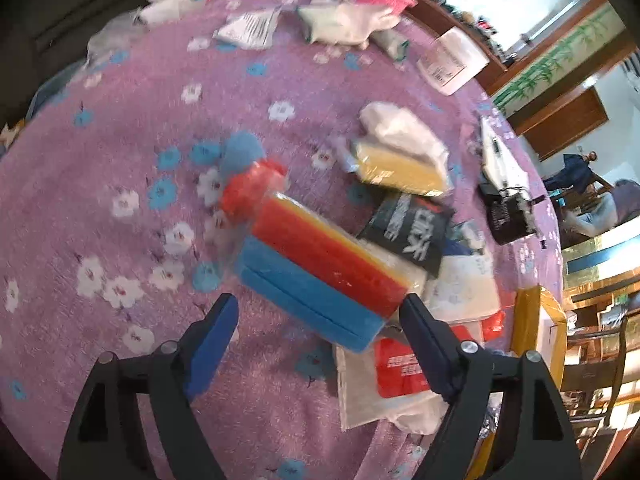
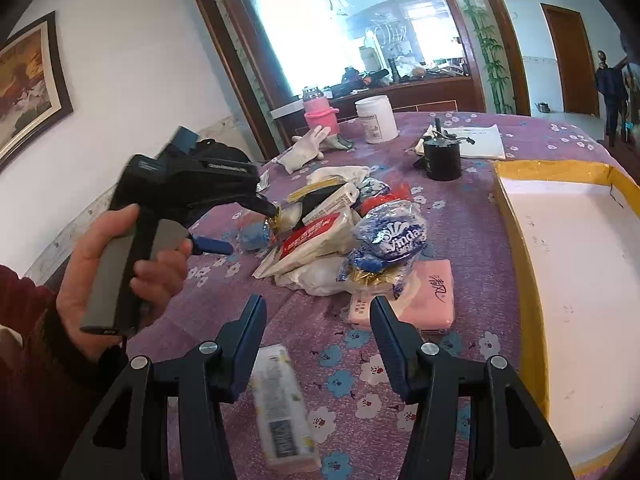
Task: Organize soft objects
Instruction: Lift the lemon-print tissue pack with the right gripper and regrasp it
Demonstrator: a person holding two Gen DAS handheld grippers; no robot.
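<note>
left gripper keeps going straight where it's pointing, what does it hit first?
Most likely the wrapped pack of blue, red and yellow sponges, lying just ahead of the open left gripper, nearer its right finger. Depth is unclear; past it lies the purple tablecloth.

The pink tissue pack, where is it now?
In the right wrist view the pink tissue pack lies on the tablecloth, between the blue Vinda bag and the yellow-edged box.

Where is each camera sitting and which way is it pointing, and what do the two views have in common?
Left wrist: on the left gripper, looking steeply down at the sponge pack on the purple tablecloth; only its open fingers show.
Right wrist: on the right gripper, looking across the table at the soft-goods pile and yellow-rimmed box; its fingers and the person's left hand show.
Shared: tablecloth, pile, box, black container.
</note>
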